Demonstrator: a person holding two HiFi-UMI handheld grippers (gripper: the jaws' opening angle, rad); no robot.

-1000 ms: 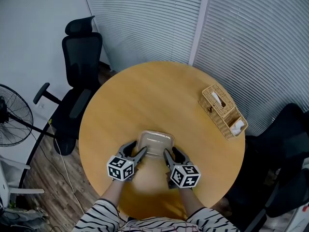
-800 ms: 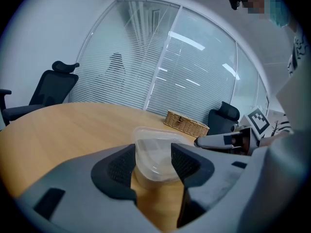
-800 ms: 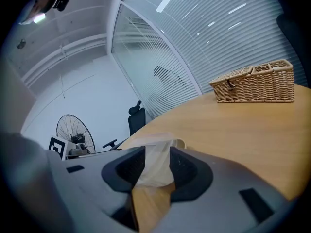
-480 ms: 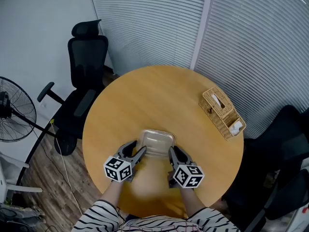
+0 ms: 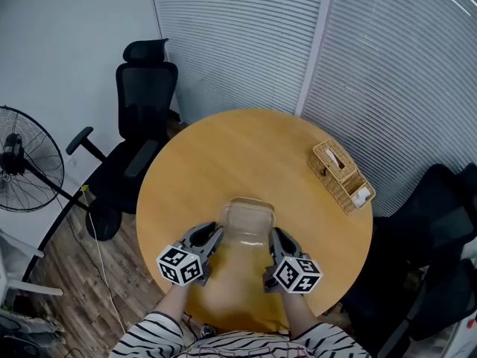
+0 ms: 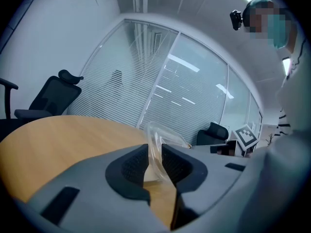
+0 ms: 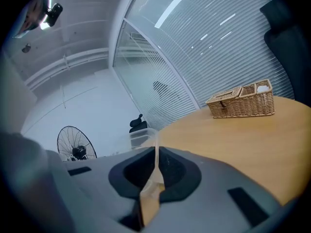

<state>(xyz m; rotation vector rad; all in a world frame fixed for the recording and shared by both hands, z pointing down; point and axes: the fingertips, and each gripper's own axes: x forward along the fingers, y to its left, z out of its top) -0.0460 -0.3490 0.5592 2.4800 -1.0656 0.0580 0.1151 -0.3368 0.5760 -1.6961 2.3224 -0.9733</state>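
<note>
My left gripper (image 6: 154, 161) and right gripper (image 7: 155, 168) are pinched shut on opposite rims of the clear container (image 5: 248, 216), plain only in the gripper views.

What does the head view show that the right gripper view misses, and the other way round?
Only the head view shows the whole round table, the left gripper and the right gripper at the two sides of the clear plastic container, the person's striped sleeves and the wooden floor. Only the right gripper view shows, close up, that gripper's jaws shut on the container's thin wall, and the camera on the person's head. Both show the container, the wicker basket, the fan, a black chair and the window blinds.
</note>
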